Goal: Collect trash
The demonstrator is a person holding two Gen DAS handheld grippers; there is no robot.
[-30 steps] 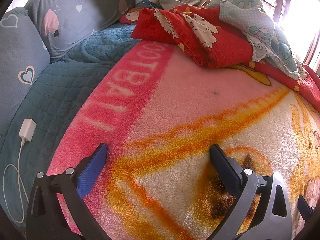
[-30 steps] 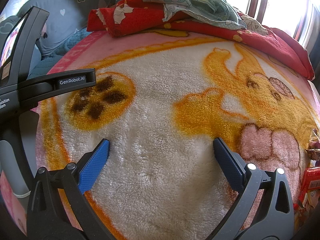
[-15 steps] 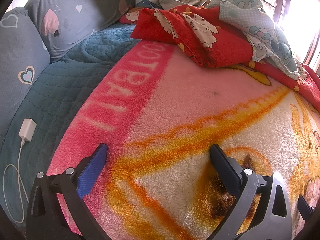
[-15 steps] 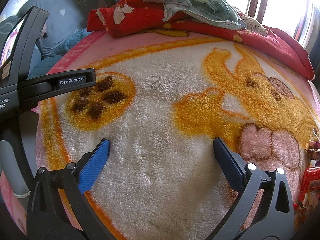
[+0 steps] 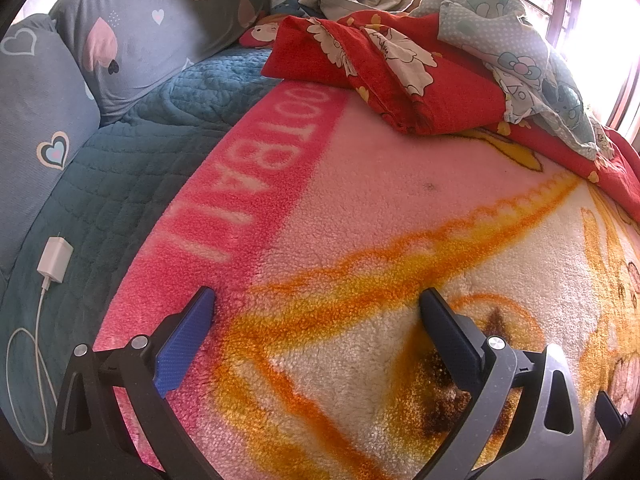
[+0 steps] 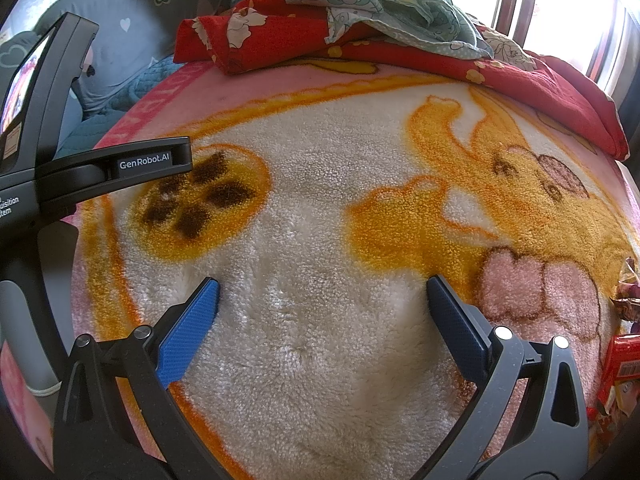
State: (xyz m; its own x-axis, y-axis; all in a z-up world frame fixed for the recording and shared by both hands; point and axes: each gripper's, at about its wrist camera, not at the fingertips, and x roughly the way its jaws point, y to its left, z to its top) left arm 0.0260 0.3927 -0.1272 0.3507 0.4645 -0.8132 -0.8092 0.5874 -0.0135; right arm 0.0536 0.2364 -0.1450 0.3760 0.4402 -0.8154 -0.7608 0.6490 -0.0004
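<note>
Both grippers hover over a fluffy pink, white and orange blanket [image 6: 320, 208] spread on a bed. My right gripper [image 6: 322, 286] is open with nothing between its fingers. Red snack wrappers [image 6: 620, 364] lie at the far right edge of the right wrist view, beside a crumpled brownish wrapper [image 6: 629, 292]; both are well right of the right gripper. My left gripper [image 5: 316, 300] is open and empty above the blanket's [image 5: 400, 208] pink border. The left gripper's body [image 6: 80, 168] shows at the left of the right wrist view.
A folded red blanket [image 5: 400, 80] with a pale green cloth [image 5: 520, 48] on top lies at the far side. Grey heart-print pillows [image 5: 140, 40] and a teal quilt [image 5: 120, 176] are on the left. A white charger with its cable [image 5: 55, 260] rests on the quilt. Bright windows are behind.
</note>
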